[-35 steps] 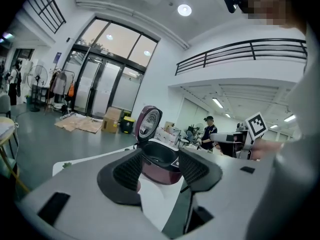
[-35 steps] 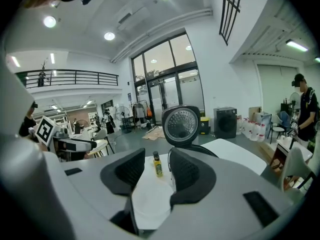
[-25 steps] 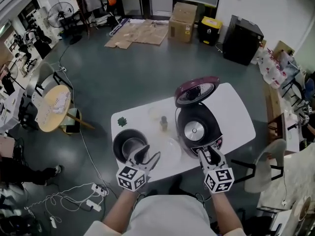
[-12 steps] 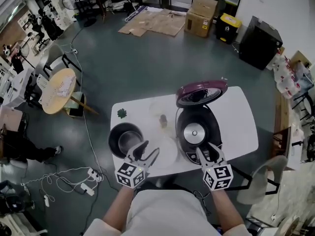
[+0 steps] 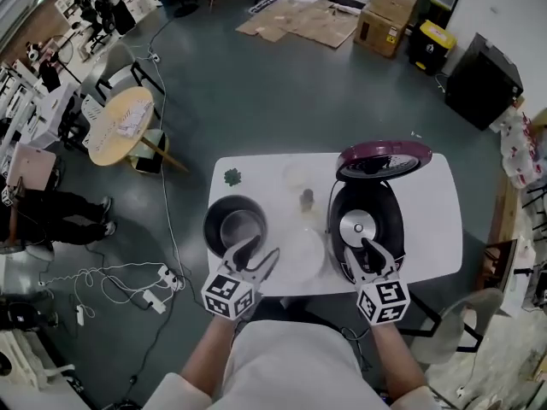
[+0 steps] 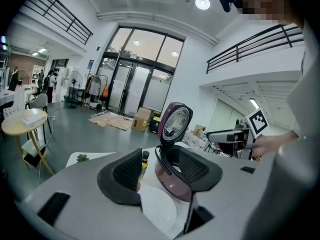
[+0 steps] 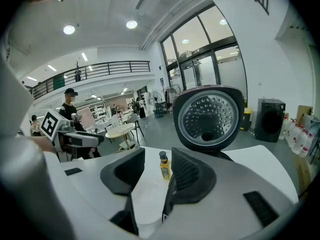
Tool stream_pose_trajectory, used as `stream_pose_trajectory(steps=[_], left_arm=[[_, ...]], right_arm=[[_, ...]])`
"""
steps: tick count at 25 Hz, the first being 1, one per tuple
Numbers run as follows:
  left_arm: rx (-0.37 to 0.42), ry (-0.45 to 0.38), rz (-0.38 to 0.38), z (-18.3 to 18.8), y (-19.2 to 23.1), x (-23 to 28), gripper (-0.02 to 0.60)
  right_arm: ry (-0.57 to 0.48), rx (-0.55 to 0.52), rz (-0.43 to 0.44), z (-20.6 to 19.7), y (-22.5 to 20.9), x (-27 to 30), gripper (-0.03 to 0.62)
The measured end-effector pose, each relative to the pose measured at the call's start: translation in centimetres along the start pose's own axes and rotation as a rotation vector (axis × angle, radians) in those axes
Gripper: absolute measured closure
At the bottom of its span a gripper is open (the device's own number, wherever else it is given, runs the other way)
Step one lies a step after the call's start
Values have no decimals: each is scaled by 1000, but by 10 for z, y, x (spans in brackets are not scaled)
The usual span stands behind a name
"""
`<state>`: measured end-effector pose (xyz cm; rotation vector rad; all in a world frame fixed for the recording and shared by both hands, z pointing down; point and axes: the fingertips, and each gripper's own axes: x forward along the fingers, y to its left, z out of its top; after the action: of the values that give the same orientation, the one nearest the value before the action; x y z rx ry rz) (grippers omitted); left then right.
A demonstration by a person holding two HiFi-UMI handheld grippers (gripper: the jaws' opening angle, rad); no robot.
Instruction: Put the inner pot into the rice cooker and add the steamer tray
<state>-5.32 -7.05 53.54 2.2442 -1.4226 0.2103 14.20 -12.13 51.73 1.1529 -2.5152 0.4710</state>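
**At the table's near edge, both grippers stand open and empty**

Nearest the person, at the front edge of the white table, the left gripper hangs with its jaws apart and nothing between them. It sits just beside the near rim of the dark inner pot, which stands on the table's left side, outside the cooker. The right gripper hovers over the front lip of the rice cooker, its jaws also spread and holding nothing.

Between the pot and the cooker lies a pale round tray, flat on the tabletop. The cooker's bowl is empty, its metal heating plate showing, and its maroon lid stands raised at the back. Behind the tray stands a small bottle, with a small green thing off toward the far left corner.

Farther off on the grey floor are a round wooden table, cardboard boxes and a black cabinet.
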Motion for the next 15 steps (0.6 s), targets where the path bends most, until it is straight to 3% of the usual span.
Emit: stream_pose_trajectory(steps=[15], left_arm=[[-54,60,123,-30,97,-32,333]], right_arm=[[113,-30,118,-8,73,98,416]])
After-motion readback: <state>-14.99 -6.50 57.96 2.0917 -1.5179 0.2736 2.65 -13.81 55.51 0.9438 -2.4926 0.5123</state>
